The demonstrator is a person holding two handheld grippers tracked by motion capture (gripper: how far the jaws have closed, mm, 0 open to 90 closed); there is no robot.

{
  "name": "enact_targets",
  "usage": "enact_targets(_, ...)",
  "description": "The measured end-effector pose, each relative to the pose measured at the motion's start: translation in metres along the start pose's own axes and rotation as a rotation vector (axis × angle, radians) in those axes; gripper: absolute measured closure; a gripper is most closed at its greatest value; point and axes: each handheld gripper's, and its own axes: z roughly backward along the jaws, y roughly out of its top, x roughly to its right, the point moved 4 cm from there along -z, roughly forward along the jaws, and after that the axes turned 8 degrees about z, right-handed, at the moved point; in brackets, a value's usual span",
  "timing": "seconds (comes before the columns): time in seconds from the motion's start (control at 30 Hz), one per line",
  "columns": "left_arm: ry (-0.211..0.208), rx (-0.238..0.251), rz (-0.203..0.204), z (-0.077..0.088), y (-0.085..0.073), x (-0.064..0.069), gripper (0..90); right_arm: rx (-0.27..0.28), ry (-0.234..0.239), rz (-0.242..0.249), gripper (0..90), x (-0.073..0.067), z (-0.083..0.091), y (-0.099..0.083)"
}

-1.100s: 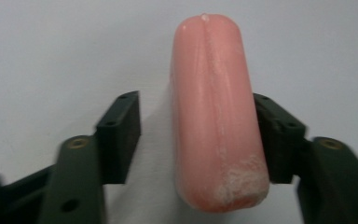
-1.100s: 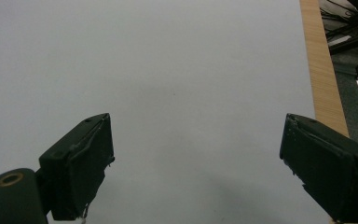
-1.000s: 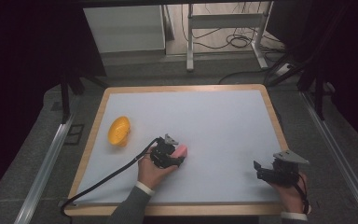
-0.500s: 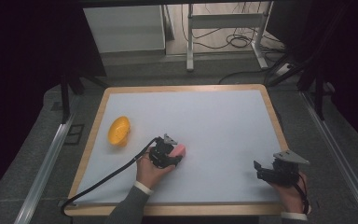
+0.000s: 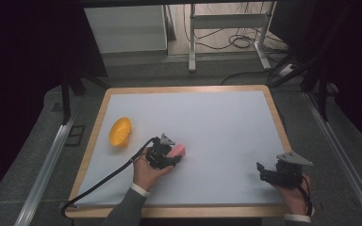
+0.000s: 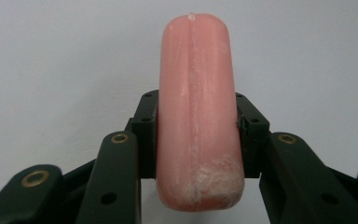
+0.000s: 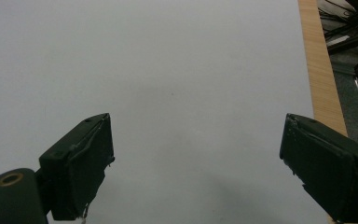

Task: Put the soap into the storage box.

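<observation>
High view: a white-topped table (image 5: 226, 122) with a wooden rim occupies the centre of the frame. The left gripper (image 5: 166, 155) sits left of centre in the lower half, held in a hand whose grey sleeve enters from the bottom edge. A pink sausage-shaped piece (image 5: 179, 150) lies between its jaws, its free end pointing toward the right of the frame. A black cable (image 5: 108, 176) trails from this gripper toward the lower left corner of the table. A yellow-orange rounded object (image 5: 120, 131) rests on the white surface to the upper left of the left gripper, apart from it. The right gripper (image 5: 264, 172) is at the lower right of the frame, near the table's front edge, well apart from the pink piece, with a grey three-cornered plate on top.

Left gripper view: the pink piece (image 6: 198, 112) stands in the middle of the frame, running from the bottom to near the top. Both black pads press against its sides at mid-length; the jaws have just closed on it. Whitish scuffing marks its lower end. The white surface lies behind it.

Right gripper view: the jaws stand wide apart at the lower left and lower right, with nothing between them. The wooden rim (image 7: 319, 79) runs down the right side of the frame.
</observation>
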Motion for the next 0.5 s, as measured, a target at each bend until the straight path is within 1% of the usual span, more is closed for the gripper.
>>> enact_targets(0.5,0.007,0.036,0.046,0.022,-0.005,-0.023,60.2,-0.003,0.000,0.000,9.6,0.000,0.000,0.000)
